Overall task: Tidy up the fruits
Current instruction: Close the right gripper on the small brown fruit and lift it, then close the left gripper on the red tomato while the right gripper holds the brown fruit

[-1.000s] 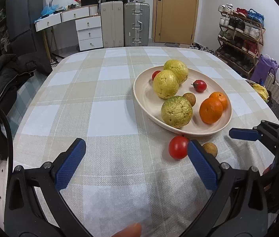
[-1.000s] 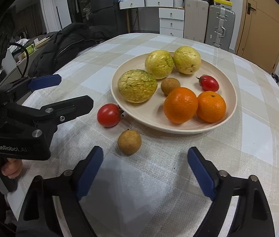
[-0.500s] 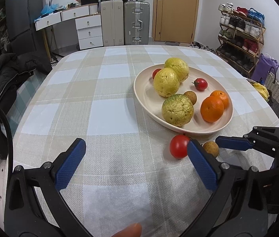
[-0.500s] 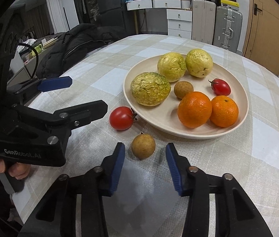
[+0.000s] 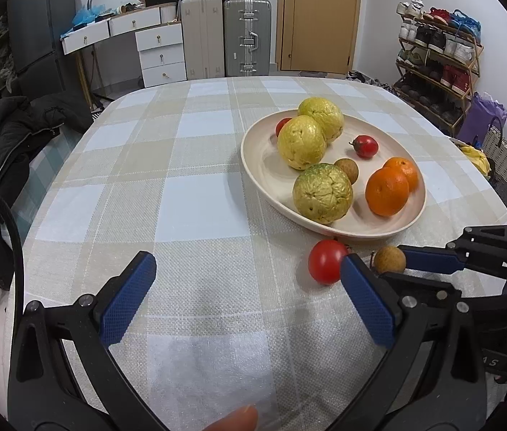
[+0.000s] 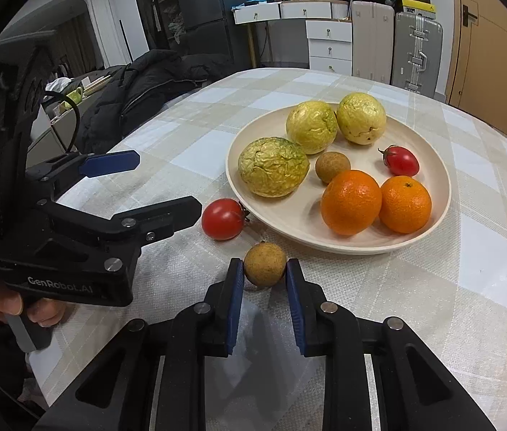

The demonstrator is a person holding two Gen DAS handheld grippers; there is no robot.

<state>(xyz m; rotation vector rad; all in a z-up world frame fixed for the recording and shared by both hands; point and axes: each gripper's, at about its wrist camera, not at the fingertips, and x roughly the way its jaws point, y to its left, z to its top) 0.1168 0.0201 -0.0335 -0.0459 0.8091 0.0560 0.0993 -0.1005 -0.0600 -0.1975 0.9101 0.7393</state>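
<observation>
Worked at a table under a beige-and-white checked cloth [image 5: 196, 208], smooth and bare on its left half. Had just been closing the right claw [image 6: 264, 269] and now gripped the small brown fruit [image 6: 264, 264] between both blue pads, down on the cloth just in front of the cream plate [image 6: 282, 212]. Held the left claw [image 5: 248, 258] wide open over bare cloth, with nothing between its pads, left hand [image 6: 19, 309] wrapped round the handle. Left a red tomato [image 6: 222, 218] on the cloth, just beside the plate's near rim and left of the gripped fruit.

Kept on the plate: three wrinkled yellow-green fruits [image 6: 273, 172], two oranges [image 6: 350, 201], a second small brown fruit [image 6: 332, 167] and a small tomato [image 6: 400, 160].

Beyond the table's far edge: a wooden door [image 5: 319, 18] shut in a white wall, a silver suitcase [image 5: 248, 36] and a beige one [image 5: 201, 36] upright beside white drawers [image 5: 161, 54], a dark fridge [image 5: 39, 32] further left. To the right, a shoe rack [image 5: 436, 57] full of shoes, a purple bag [image 5: 481, 118] near its foot. To the left, a black coat [image 5: 5, 136] heaped beside the table.
</observation>
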